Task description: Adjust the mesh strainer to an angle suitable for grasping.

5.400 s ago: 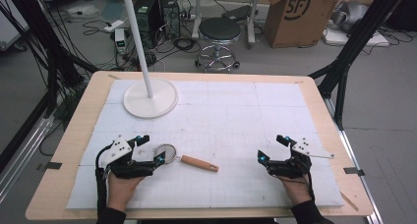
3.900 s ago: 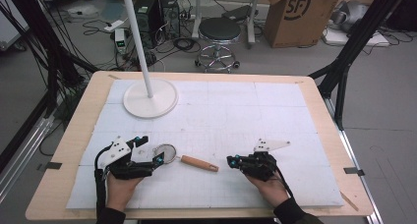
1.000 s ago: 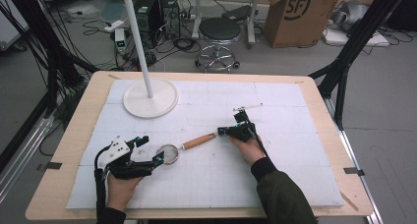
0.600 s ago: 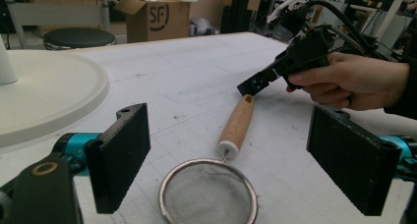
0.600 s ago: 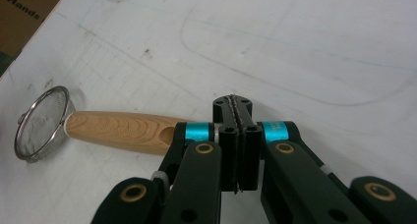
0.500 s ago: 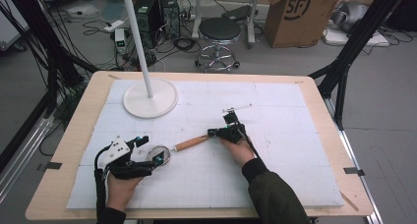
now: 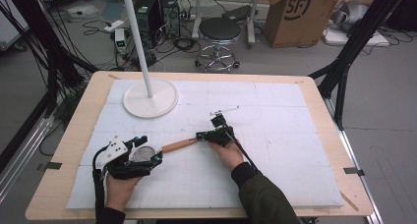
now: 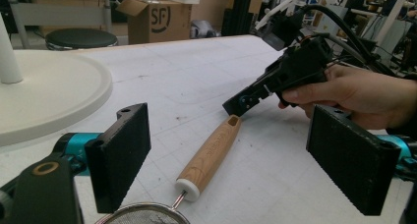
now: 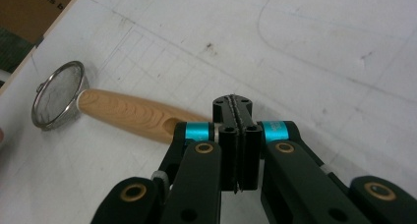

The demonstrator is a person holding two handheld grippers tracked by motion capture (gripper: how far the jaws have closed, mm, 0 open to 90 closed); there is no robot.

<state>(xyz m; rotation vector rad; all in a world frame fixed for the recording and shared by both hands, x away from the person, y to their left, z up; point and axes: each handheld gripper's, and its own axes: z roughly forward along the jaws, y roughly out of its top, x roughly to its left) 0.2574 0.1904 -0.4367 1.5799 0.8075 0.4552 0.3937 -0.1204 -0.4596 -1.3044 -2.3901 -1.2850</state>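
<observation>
High view: right gripper (image 7: 200, 135), jaws clenched empty, nudges the strainer (image 7: 143, 154)'s wooden handle (image 7: 180, 145); keep pushes gentle toward the left gripper (image 7: 147, 150)'s released jaws.

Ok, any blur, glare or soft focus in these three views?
High view: even light, slightly soft, no glare. Left gripper view: wooden handle sharp, near pads softer. Right gripper view: shut right tool crisp, strainer mildly soft.

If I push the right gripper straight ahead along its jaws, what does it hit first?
Most likely the strainer's wooden handle. The right gripper, jaws shut, points at the handle's holed end, which lies just beside its tip; whether they touch is unclear. The mesh bowl lies farther along.
</observation>
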